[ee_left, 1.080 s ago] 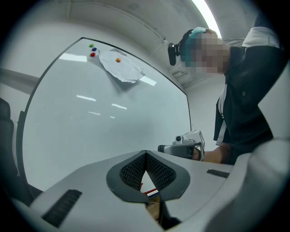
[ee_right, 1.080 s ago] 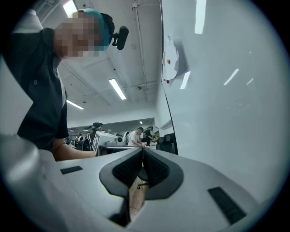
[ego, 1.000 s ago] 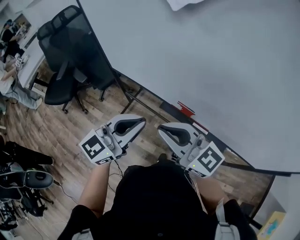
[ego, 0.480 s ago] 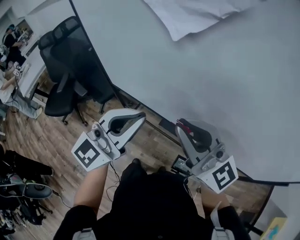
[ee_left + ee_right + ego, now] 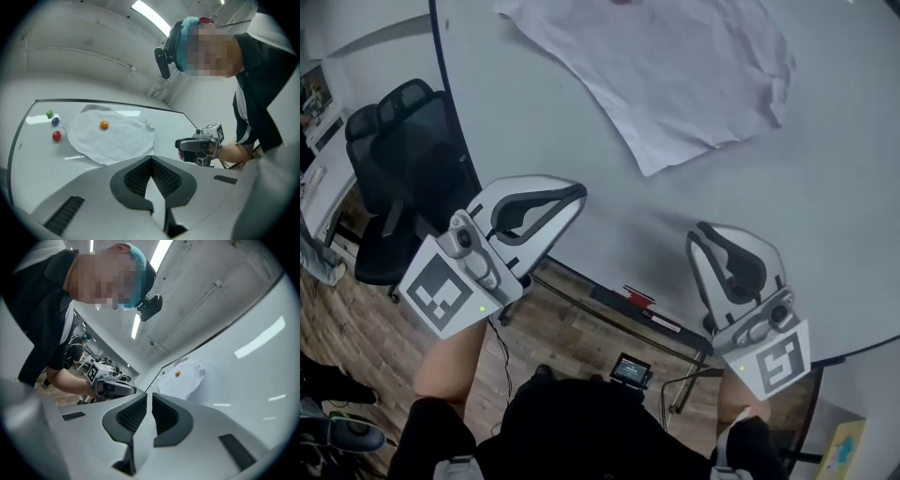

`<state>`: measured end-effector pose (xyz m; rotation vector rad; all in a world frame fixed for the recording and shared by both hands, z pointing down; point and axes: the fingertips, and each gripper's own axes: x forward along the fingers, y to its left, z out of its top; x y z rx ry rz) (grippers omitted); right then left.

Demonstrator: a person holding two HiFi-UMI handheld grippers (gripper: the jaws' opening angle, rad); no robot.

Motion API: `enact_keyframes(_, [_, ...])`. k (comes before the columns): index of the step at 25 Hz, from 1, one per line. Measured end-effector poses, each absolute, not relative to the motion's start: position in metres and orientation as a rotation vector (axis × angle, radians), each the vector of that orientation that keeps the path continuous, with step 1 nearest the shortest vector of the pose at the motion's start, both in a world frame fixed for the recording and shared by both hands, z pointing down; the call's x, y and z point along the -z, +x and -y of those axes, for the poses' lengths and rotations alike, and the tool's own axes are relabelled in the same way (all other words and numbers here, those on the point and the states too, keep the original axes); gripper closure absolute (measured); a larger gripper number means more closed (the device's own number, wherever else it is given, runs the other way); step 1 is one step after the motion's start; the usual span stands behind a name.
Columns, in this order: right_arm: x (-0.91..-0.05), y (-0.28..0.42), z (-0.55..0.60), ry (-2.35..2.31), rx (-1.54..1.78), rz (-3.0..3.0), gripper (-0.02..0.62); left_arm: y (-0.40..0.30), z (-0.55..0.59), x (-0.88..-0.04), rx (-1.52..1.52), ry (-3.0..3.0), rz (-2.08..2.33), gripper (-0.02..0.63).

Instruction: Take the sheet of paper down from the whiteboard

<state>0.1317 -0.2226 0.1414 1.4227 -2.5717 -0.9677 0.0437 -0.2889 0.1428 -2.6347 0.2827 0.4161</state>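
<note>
Left to right: left gripper [image 5: 575, 194] is hovering below the sheet of paper [image 5: 675, 75], jaws fully closed, gripping nothing. The sheet is hanging crumpled on the whiteboard [image 5: 825, 187], well above both tools, and an orange magnet [image 5: 103, 124] is sitting on it, apparently pinning it. Right gripper [image 5: 701, 236] is also pointing up toward the board, jaws all but closed, empty. We're reading this as the reach step — nothing is touching the paper yet. Next move is calling for opened jaws: one tool taking a free lower edge of the sheet, the other dealing with the magnet — otherwise we're risking a tear.
</note>
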Motion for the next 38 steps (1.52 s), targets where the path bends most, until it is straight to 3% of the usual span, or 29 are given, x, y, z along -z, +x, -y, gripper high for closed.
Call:
enact_keyframes(5, [-0.082,0.123,0.220,1.470,1.098,2.346,0.562,0.029,0.295,-0.093,-0.446,-2.521,-0.291,0.600])
enact_keyframes(8, [-0.048,0.124,0.218,1.529,1.154,2.297,0.483,0.029,0.300,-0.075,-0.416,-2.462,-0.284,0.600])
enact_keyframes(12, [-0.012,0.133,0.222,1.665,1.183,2.201,0.479,0.031,0.304,-0.059,-0.383,-2.406,-0.291,0.599])
enact_keyframes(18, [-0.007,0.156,0.248,1.783,0.929,2.013,0.434,0.029,0.304,-0.039,-0.408,-2.356,-0.286,0.598])
enact_keyframes(34, [-0.003,0.171,0.276,1.913,0.781,1.806,0.434,0.041,0.322,-0.016,-0.348,-2.308,-0.307,0.598])
enact_keyframes(38, [0.000,0.176,0.280,1.950,0.791,1.726,0.482,0.043,0.330,-0.010,-0.327,-2.288,-0.338,0.598])
